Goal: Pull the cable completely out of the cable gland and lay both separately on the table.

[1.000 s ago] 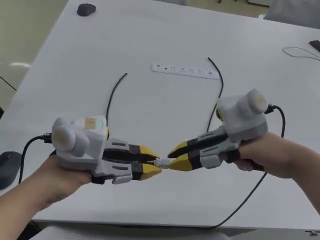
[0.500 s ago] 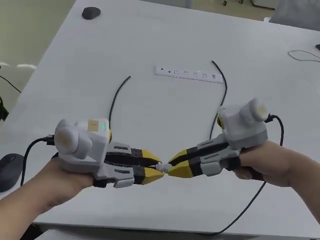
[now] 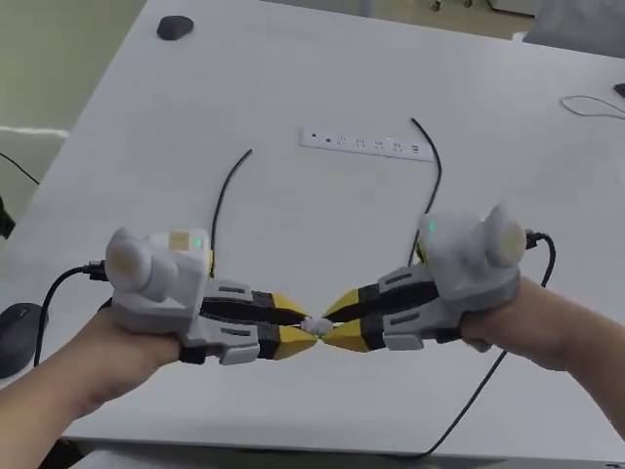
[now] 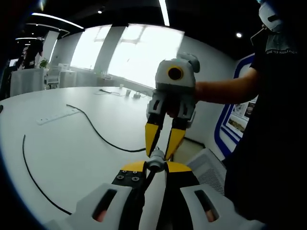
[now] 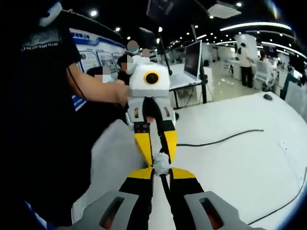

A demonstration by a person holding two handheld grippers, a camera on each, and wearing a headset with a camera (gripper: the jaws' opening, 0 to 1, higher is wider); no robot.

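At the near edge of the tabletop (image 3: 322,225), the left claw (image 3: 301,328) pinches the cable gland (image 4: 156,165). The right claw (image 3: 338,325), tip to tip with it, appears pressed onto the cable (image 5: 165,185) just beside the gland. A hard tug could let the cable slide through that narrow bite, or the gland pop free and drop off the edge. The right gripper view shows the black cable entering its claw; in the head view the yellow tips hide it.

two grippers (image 3: 301,326) (image 3: 338,322), one cable gland (image 3: 317,325), one power strip (image 3: 361,144), two mice (image 3: 175,26) (image 3: 18,335), two black cables (image 3: 223,195) (image 3: 433,186)
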